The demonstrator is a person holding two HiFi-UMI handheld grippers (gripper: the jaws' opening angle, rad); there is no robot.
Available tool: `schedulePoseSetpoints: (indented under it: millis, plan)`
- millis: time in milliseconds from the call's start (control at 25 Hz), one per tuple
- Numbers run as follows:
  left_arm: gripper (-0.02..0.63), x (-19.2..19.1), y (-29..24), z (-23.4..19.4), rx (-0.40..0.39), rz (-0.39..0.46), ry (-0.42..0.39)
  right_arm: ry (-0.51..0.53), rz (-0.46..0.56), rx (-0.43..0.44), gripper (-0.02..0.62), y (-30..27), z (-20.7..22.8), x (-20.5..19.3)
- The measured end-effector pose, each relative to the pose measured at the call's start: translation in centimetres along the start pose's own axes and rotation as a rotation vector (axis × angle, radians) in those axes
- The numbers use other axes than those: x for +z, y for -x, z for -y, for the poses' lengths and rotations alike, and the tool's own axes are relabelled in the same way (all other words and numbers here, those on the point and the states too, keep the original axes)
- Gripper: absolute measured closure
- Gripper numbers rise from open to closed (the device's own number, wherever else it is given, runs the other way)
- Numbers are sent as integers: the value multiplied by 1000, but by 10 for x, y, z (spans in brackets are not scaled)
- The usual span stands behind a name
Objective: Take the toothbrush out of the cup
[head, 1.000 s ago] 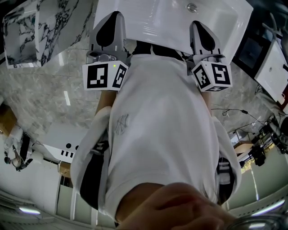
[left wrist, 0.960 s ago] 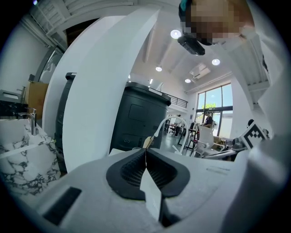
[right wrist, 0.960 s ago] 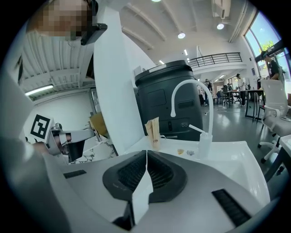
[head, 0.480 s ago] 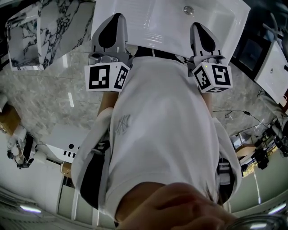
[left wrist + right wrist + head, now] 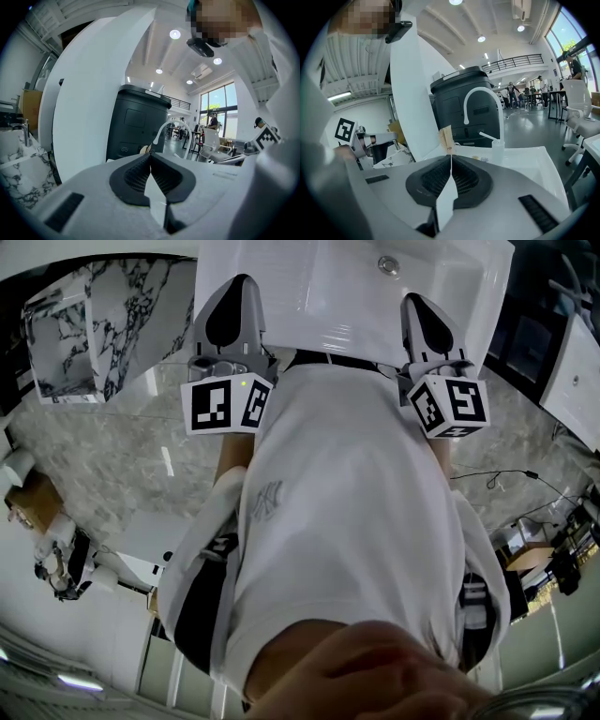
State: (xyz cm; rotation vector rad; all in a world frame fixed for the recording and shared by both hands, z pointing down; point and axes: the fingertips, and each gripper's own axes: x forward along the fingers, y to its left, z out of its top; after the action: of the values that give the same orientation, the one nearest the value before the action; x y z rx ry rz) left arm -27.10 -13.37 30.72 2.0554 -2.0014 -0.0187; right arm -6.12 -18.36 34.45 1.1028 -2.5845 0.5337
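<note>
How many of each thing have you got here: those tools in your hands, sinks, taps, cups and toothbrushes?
Tools: 2, the left tool and the right tool, both shut with nothing in them
Sinks: 1, the white sink
Taps: 1, the white tap
Cups: 1, the clear cup
Toothbrushes: 1, the toothbrush, leaning in the cup
Total: 6

Person's got both held out front, side by side at the waist: left claw point(image 5: 238, 282) and right claw point(image 5: 416, 302), each with jaws pinched tight together.
</note>
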Motion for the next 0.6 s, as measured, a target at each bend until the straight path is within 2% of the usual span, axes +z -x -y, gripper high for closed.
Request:
schedulePoseSetpoints:
  millis: [600]
  plan:
    - [589,8,-44,17,-94,0,-58,-20,46,-114,580,15,33,10]
